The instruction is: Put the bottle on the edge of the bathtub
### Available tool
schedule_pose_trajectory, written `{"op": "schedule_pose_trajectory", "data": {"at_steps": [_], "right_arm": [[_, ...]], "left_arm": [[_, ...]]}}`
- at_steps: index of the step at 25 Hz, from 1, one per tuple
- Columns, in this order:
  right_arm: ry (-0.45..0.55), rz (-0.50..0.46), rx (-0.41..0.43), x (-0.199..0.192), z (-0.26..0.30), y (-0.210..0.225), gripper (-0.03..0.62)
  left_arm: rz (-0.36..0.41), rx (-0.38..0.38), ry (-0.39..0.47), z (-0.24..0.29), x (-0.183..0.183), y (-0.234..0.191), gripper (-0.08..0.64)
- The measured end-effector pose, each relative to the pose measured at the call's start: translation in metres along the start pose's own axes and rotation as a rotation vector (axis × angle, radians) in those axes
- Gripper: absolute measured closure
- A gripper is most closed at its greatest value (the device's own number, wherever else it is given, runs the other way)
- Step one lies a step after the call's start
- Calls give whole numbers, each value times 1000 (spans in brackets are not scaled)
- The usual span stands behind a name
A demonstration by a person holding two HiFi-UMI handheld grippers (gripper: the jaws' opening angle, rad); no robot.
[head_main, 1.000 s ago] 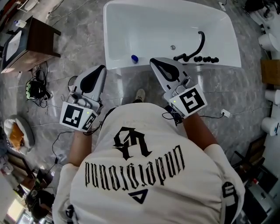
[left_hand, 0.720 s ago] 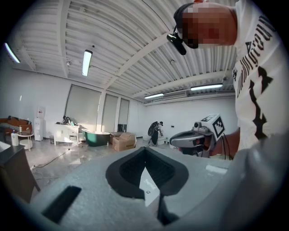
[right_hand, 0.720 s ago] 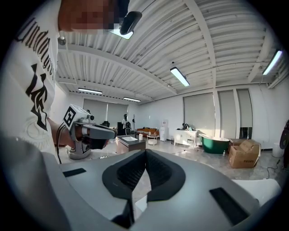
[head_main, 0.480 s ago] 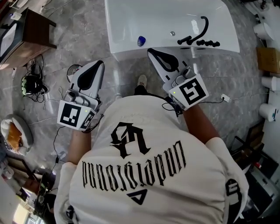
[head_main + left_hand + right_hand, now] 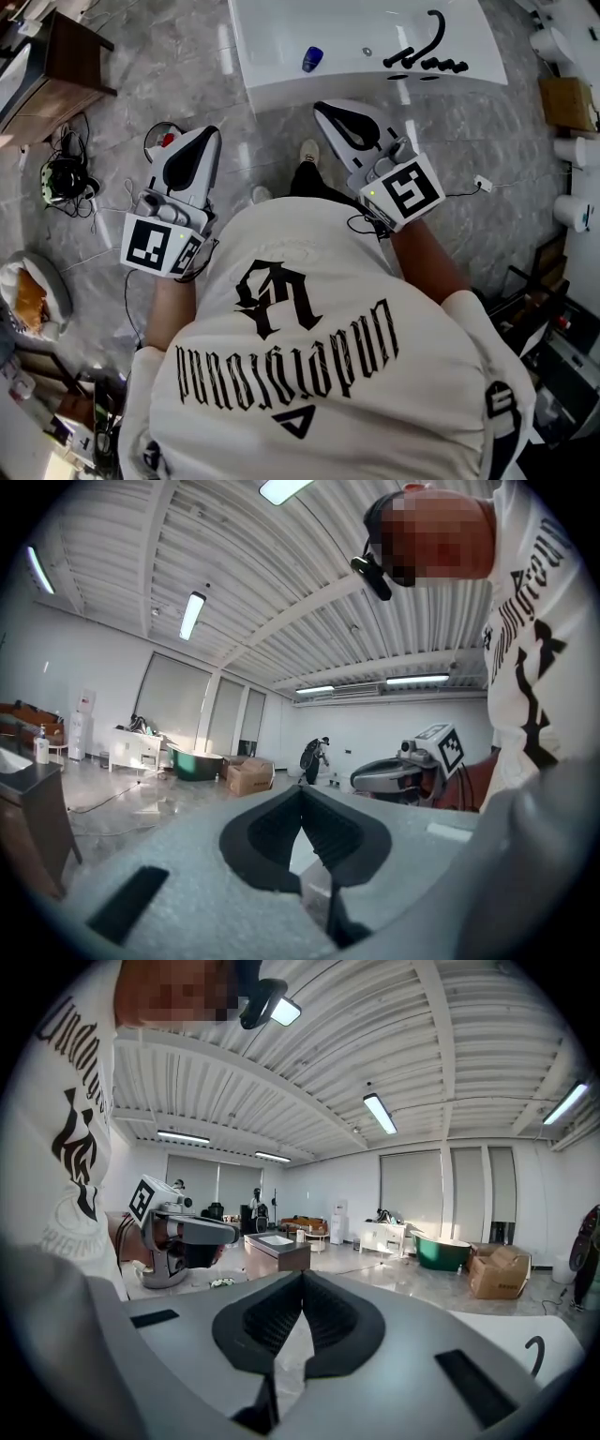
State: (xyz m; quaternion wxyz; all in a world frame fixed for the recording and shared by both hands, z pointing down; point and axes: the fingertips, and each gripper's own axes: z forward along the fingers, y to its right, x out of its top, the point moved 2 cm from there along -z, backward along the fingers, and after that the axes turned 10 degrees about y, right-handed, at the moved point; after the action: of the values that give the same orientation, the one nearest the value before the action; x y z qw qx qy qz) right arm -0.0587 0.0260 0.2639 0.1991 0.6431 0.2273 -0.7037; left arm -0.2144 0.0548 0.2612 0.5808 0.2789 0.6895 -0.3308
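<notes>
A small blue bottle point(image 5: 312, 59) stands by the near edge of the white bathtub point(image 5: 281, 89) at the top of the head view. Both grippers are held low in front of the person, away from the tub. My left gripper point(image 5: 215, 132) is over the grey floor at the left, shut and empty. My right gripper point(image 5: 320, 106) points toward the tub's near wall, just below the bottle, also shut and empty. In the left gripper view the jaws point(image 5: 300, 791) meet with nothing between them. The right gripper view shows the same point(image 5: 302, 1275).
A black faucet with hand shower point(image 5: 424, 56) sits on the tub's right rim. A dark wooden table point(image 5: 56, 56) and a headset with cables point(image 5: 61, 173) lie at the left. A cardboard box point(image 5: 567, 101) and white fixtures stand at the right. The person's shoes point(image 5: 307, 150) are between the grippers.
The bathtub and bottle have slid toward the top of the head view as the person and both grippers drew back from the tub. Both grippers stayed shut.
</notes>
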Motion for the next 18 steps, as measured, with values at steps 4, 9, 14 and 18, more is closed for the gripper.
{"op": "schedule_pose_trajectory", "data": {"at_steps": [4,9,14,18], "right_arm": [[-9,-2,-4,1,-1,-30,578],[-11,-5,-17,2,-20,-44,578],[10,-15,-24,6,-44,-41,578],[17,-19,-25,5,-73,-36,578]], "left_arm": [[-17,-15,9,-22,0,2,548],[-15,-32,14,-32,2,21,548],[-3,-41,17,-28,3,43,549],[1,-46,3,-18,-1,70,549]]}}
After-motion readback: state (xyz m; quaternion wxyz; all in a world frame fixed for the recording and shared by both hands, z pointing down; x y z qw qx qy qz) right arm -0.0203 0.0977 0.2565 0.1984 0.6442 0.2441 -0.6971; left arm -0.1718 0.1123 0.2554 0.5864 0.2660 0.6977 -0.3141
